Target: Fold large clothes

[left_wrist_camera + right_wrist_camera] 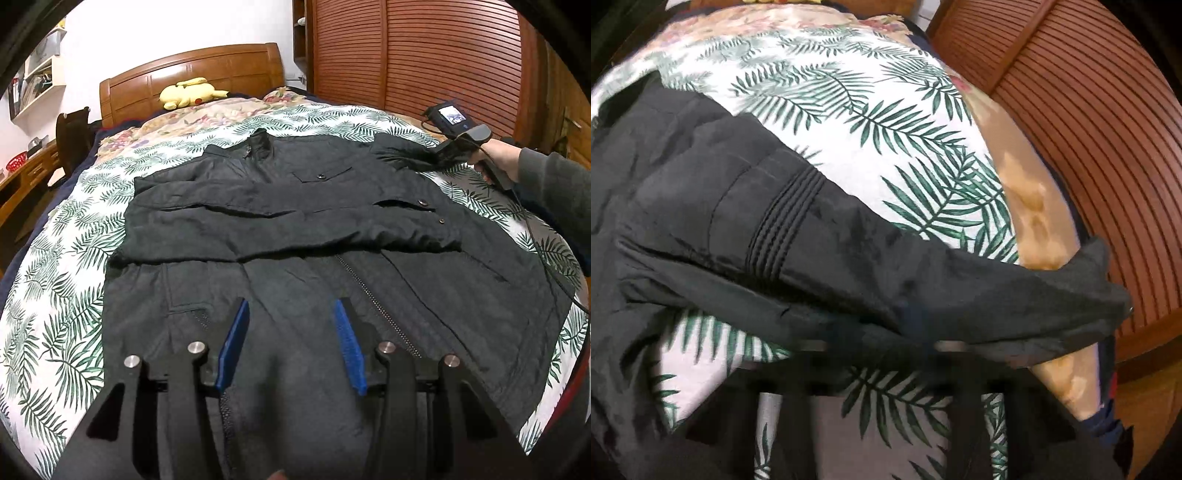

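Blue-padded fingers (232, 343) of the left gripper (291, 343) fill the bottom of the left wrist view, standing moderately apart with nothing between them, poised just above the lower front of the black jacket (295, 229) beside its zipper (373, 299). That jacket lies spread face-up on the palm-leaf bedspread (62, 295), collar toward the wooden headboard (192, 70) and hem toward the camera, so its long axis runs from the near edge of the bed to the far one.

One sleeve is already folded flat across the chest. The other sleeve (820, 236) stretches out sideways toward the slatted wardrobe (443, 62), and this is the relation the coming move turns on: the sleeve end lies at the right gripper (448, 151), well apart from the left one, so the right hand (498, 162) is the nearer by far. In the right wrist view the cuff end drapes straight across the blurred fingers, and the jaws look closed narrowly on the cloth. I judge that the sleeve must next be carried inward across the jacket's long axis.

Count: one jacket, two sleeves (one folded, one outstretched), two grippers, three visible buttons, one yellow plush toy (190, 92) by the headboard.
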`<state>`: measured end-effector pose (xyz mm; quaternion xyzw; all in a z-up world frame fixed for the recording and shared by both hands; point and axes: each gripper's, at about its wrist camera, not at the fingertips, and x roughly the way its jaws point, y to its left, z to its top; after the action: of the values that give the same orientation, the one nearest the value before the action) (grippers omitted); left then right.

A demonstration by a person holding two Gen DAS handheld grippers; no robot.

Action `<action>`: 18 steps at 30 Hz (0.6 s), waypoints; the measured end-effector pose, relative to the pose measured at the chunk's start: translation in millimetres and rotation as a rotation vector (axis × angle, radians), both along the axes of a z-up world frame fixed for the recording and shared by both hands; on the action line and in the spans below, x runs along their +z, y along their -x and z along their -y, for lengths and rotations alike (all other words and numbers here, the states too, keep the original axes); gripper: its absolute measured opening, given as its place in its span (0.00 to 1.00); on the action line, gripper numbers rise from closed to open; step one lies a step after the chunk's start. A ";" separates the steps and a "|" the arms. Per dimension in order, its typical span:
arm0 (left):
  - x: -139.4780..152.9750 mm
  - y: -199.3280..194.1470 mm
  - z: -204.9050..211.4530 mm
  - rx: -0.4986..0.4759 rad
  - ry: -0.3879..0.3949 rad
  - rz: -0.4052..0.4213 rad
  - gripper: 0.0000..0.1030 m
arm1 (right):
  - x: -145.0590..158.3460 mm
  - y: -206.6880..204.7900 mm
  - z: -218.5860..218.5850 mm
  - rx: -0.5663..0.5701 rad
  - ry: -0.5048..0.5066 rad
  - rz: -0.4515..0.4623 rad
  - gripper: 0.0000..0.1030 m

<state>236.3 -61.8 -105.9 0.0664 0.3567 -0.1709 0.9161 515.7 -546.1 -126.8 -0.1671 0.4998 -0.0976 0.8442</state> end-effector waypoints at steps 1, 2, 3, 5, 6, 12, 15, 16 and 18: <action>0.4 0.4 -0.3 0.001 0.000 0.001 0.45 | 0.7 0.4 -2.5 0.005 0.005 0.005 0.07; 0.8 0.7 -0.7 0.002 0.001 0.002 0.45 | 3.0 1.4 -5.7 0.015 0.010 0.015 0.05; 1.5 1.2 -1.1 0.002 0.003 0.004 0.45 | 7.7 3.9 -9.7 0.025 0.021 0.035 0.04; 2.9 2.2 -1.9 0.002 0.009 0.006 0.46 | 21.4 9.0 -18.9 0.048 0.022 0.083 0.03; 3.5 2.6 -2.3 0.002 0.015 0.008 0.46 | 31.7 13.7 -26.9 0.079 0.003 0.114 0.03; 6.6 3.7 -4.1 0.009 0.023 0.017 0.46 | 97.0 57.9 -121.0 0.379 -0.153 0.259 0.02; 7.3 3.7 -4.9 0.014 0.022 0.020 0.46 | 106.4 81.5 -178.3 0.526 -0.175 0.239 0.03; 7.5 4.1 -5.0 0.015 0.022 0.021 0.46 | 106.0 84.7 -188.7 0.546 -0.187 0.228 0.03; 8.5 5.9 -6.1 0.018 0.022 0.027 0.46 | 101.9 91.2 -208.0 0.579 -0.219 0.198 0.03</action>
<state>230.4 -55.7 -97.5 0.0553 0.3432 -0.1656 0.9229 424.5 -338.0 -24.8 -0.2004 0.3544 0.1850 0.8945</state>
